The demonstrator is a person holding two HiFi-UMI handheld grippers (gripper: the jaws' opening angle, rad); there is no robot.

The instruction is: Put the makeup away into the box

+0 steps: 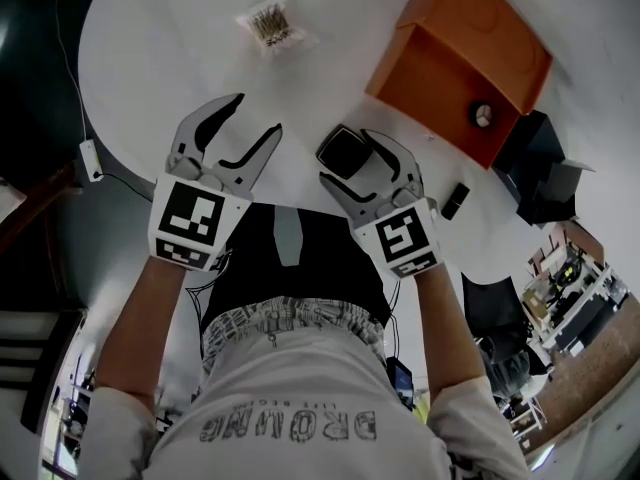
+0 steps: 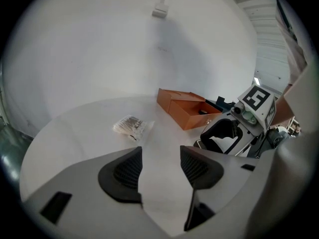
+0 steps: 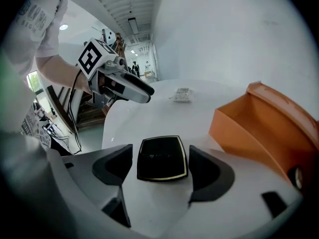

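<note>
Fingers [image 3: 207,171] on the right gripper [image 3: 159,153] sit wide, clear either side of the flat black square makeup compact [image 3: 162,162] on the white table [image 3: 164,108] near the open orange cardboard box [image 3: 249,128], left gripper [image 2: 160,153] gapes empty too, so imo a shallow pinch could squirt it off the edge.
</note>
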